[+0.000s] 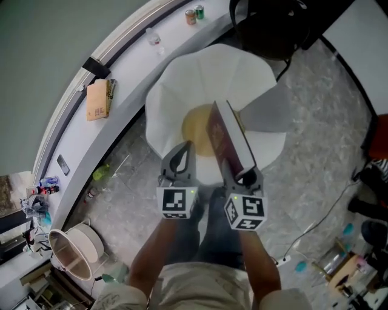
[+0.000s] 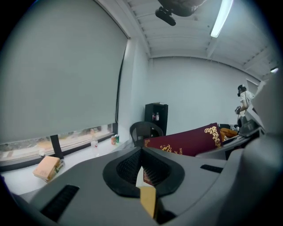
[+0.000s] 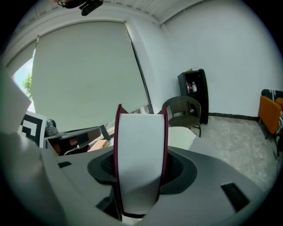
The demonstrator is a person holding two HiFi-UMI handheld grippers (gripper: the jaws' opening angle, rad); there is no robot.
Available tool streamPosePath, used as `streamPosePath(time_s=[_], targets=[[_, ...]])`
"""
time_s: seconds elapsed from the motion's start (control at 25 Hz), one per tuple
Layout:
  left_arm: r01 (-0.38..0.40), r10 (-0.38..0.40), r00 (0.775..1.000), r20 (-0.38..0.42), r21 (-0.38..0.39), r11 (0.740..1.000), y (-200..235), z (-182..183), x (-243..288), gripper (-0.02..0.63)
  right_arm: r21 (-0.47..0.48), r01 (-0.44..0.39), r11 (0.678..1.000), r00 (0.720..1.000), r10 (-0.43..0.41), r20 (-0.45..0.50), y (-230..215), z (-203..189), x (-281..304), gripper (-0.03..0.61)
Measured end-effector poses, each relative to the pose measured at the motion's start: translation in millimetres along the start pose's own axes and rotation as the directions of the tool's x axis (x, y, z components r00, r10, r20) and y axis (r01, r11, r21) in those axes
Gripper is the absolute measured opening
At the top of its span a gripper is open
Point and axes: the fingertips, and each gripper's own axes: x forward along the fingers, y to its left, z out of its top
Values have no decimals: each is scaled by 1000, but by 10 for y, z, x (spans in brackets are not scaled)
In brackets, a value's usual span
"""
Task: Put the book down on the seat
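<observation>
Above the white seat (image 1: 182,85), you hold the maroon book (image 1: 227,136) on edge, your right gripper (image 1: 245,177) pinching both covers at its near end. The left gripper (image 1: 185,151), claw pressed together, hovers empty over the seat too. It looks a stiff, probably hefty hardback, so a grip across the covers suits it.

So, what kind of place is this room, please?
Probably an office or break room, though I cannot be sure: a wide roller blind, a long white ledge holding drink cans, a black office-style chair, and strip lighting on the ceiling.
</observation>
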Motion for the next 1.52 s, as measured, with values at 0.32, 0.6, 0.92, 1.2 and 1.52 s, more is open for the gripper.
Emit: streamPosePath(time_s=[0.32,0.6,0.92,1.2,1.52], targets=[[14,-15,994,-106,-9,1000,-516,-935,638,6,62,38,997,990,-29,-139,-847,-838,503,225],[46,-53,981,-185,-43,998,-899,-1744,1170,7,102,49,994,962,-19,-273,-1482,-1725,1034,225],[63,-60,974,-218,6,998,-908,-2422,1782,6,175,79,981,925,-6,-381,-1863,-2468,1580,225],[78,-75,963,-258,1,997,-996,-2871,2040,6,277,107,955,906,21,-423,-2110,-2923,1984,225],[123,-118,950,-288,-1,992,-1219,-3092,2207,6,364,107,925,906,60,-419,-2278,-3070,2142,227]])
